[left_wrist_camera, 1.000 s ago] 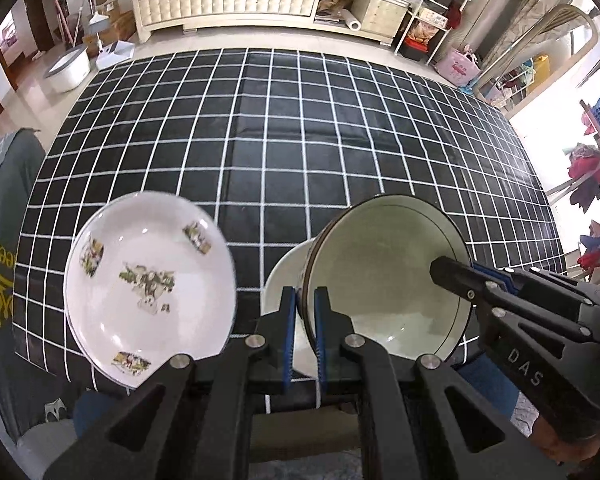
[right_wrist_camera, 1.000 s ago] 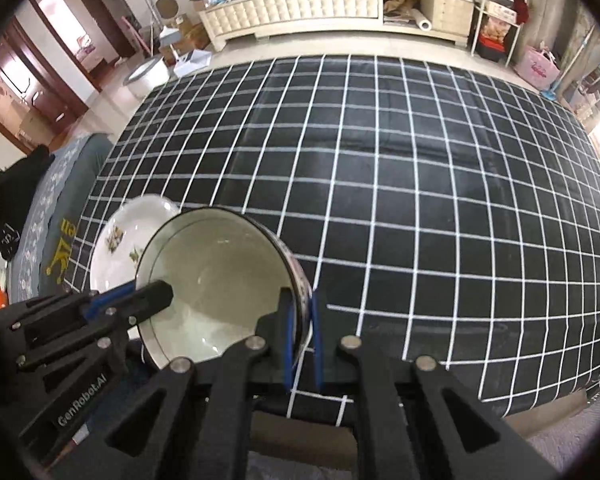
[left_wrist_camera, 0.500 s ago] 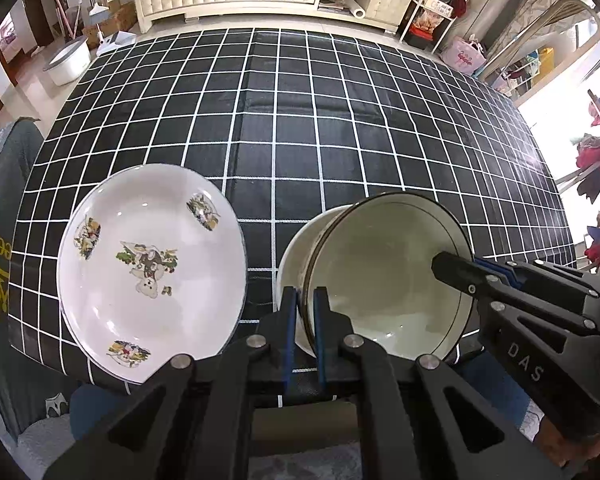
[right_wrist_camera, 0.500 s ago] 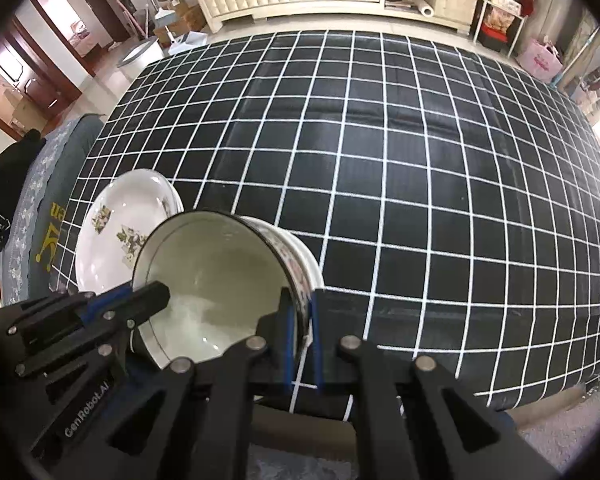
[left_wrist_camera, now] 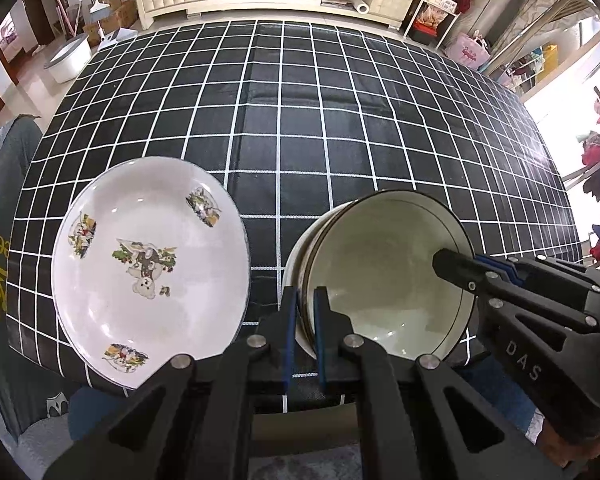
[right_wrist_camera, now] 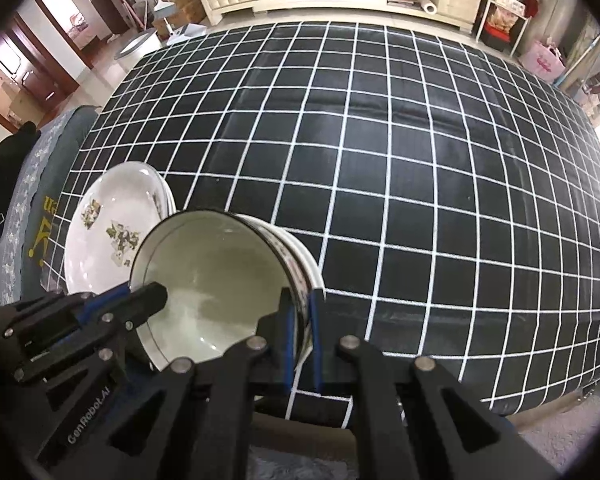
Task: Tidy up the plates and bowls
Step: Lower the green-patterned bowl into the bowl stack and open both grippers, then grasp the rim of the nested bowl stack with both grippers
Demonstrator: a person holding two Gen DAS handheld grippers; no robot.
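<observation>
Glossy white ceramic makes up both dishes near the front edge of the worktop (left_wrist_camera: 300,120), which is covered by a black cloth (right_wrist_camera: 380,160) gridded with thin white lines and creased along its folds. The bowl (left_wrist_camera: 384,276) is deep and round, cream inside with a thin dark line just under the rim; it is tilted towards the cameras. In the right wrist view a floral band runs round its outer wall, and a paler rim shows just behind it, though whether that is a second nested bowl is hard to make out. The left tongs (left_wrist_camera: 303,320) are closed on the bowl's left rim, the blue-padded fingers nearly together with the thin wall between them. The right tongs (right_wrist_camera: 300,328) pinch the opposite rim the same way. Left of the bowl lies a shallow oval plate (left_wrist_camera: 148,264) printed with small cartoon bear and leaf motifs; its near edge is cut off by the black frame of the left tongs. The bowl's base is hidden.
</observation>
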